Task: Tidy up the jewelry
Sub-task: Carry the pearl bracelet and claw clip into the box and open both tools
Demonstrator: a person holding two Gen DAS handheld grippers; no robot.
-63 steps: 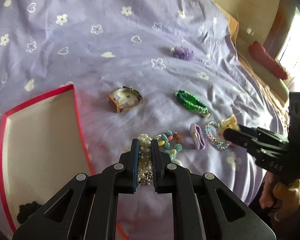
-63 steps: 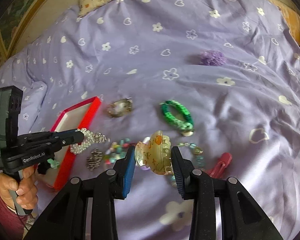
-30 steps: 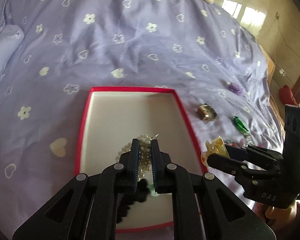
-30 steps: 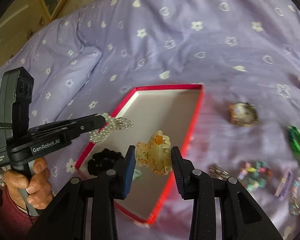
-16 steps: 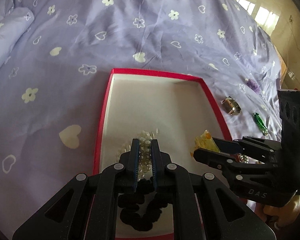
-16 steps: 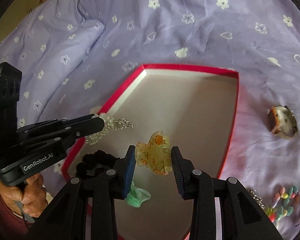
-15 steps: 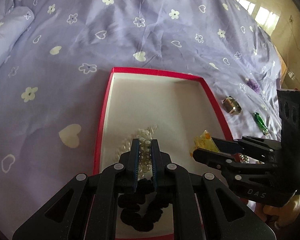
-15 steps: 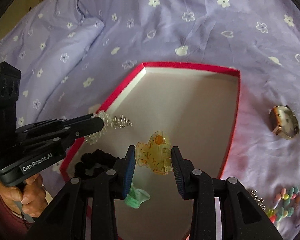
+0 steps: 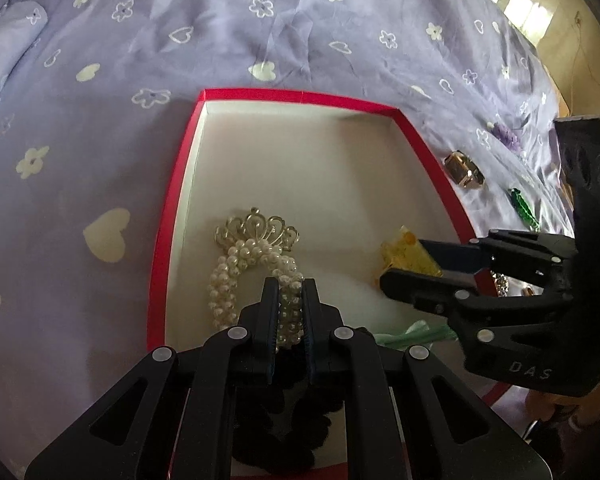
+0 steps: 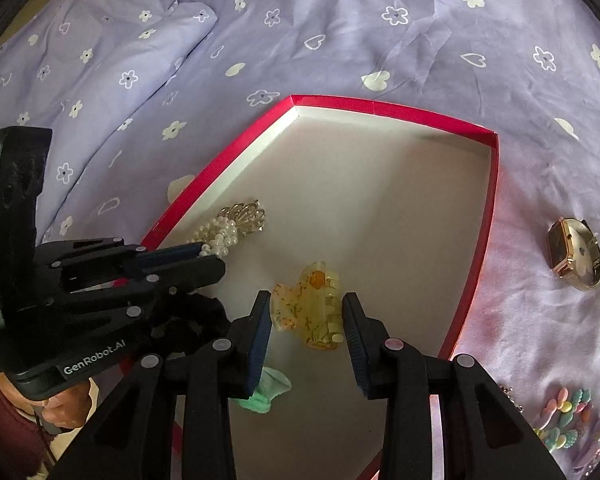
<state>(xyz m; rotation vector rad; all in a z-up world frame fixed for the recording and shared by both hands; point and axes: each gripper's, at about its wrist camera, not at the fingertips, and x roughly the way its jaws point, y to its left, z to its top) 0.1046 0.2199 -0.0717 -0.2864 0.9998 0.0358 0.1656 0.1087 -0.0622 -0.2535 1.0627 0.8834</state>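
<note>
- The pearl bracelet [image 9: 247, 268], with its gold crown charm, now lies draped on the floor of the red box [image 9: 168, 216] near the box's left wall; a second ago it hung clear above the box.
- The left gripper [image 9: 290, 292] has come down with it, and its narrow jaws stay clamped on the near end of the pearl strands, so the piece looks delivered but not yet let go.
- The amber hair claw [image 10: 307, 308] has been carried in from the bedspread [image 10: 340, 32] to just above the box floor, nearer the right wall; the right gripper [image 10: 305, 312] pinches it between its pads.
- In the box's near corner a black scrunchie [image 10: 196, 316] and a mint-green piece [image 10: 269, 392] already lie.
- Judged from this, both releases come next.
- On the bedspread beyond the box's right wall a gold watch [image 10: 576, 254] and pastel beads [image 10: 566, 416] still wait.
</note>
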